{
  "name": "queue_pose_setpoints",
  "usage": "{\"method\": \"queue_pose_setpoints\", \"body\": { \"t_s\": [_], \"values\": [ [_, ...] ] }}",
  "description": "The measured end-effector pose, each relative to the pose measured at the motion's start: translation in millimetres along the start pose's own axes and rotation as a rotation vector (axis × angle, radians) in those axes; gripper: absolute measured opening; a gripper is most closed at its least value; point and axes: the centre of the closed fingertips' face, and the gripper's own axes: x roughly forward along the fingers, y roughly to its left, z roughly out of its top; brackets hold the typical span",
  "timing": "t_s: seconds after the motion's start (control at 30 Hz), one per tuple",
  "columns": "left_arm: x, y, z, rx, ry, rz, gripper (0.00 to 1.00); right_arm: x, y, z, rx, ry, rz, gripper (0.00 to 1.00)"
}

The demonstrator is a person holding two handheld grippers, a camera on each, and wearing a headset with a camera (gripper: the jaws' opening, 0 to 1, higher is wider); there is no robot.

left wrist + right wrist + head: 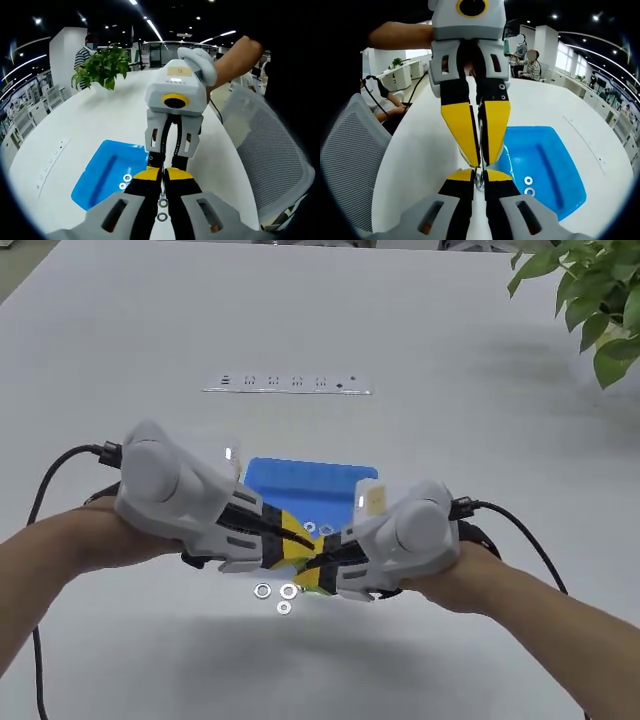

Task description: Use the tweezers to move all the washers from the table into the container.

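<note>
My two grippers meet tip to tip just in front of the blue container (310, 480). The left gripper (298, 543) comes in from the left and the right gripper (316, 563) from the right. A thin metal pair of tweezers (480, 179) runs between both sets of yellow-tipped jaws, and each gripper is shut on it. In the left gripper view the tweezers (163, 186) point down over two washers on the table (163, 203). Three washers (288, 591) lie on the table below the grippers. Two washers (528, 180) lie inside the container (545, 160).
A white power strip (288, 385) lies farther back on the white table (480, 420). A green plant (590, 300) stands at the far right corner. A mesh chair (270, 150) stands past the table's edge, and people sit at desks in the background.
</note>
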Motion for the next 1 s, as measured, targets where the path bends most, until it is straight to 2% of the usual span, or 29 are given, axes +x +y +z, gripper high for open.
{"method": "queue_pose_setpoints", "body": {
  "t_s": [0.23, 0.3, 0.5, 0.7, 0.8, 0.9, 1.0],
  "values": [
    [-8.7, 3.6, 6.4, -0.041, -0.033, 0.017, 0.12, -5.5, -0.7, 2.8, -0.011, 0.000, 0.000, 0.08],
    [-11.4, 4.5, 7.2, -0.057, -0.040, 0.025, 0.16, -7.5, -0.2, 4.4, -0.014, -0.002, 0.000, 0.08],
    [-17.9, 1.8, 5.7, -0.084, -0.042, 0.031, 0.27, -13.8, -0.3, 8.5, -0.024, -0.009, -0.005, 0.08],
    [-24.1, 2.1, 4.2, -0.098, -0.050, 0.065, 0.32, -20.7, 0.4, 16.4, -0.040, -0.020, -0.005, 0.08],
    [-27.6, 1.5, 3.7, -0.114, -0.064, 0.078, 0.38, -24.7, -0.2, 20.1, -0.043, -0.027, -0.007, 0.09],
    [-30.3, 1.2, 2.6, -0.131, -0.066, 0.087, 0.41, -28.9, -0.3, 25.4, -0.047, -0.035, -0.005, 0.09],
    [-34.2, 2.3, 2.8, -0.147, -0.077, 0.103, 0.48, -31.4, -1.2, 29.9, -0.054, -0.039, -0.003, 0.09]
  ]
}}
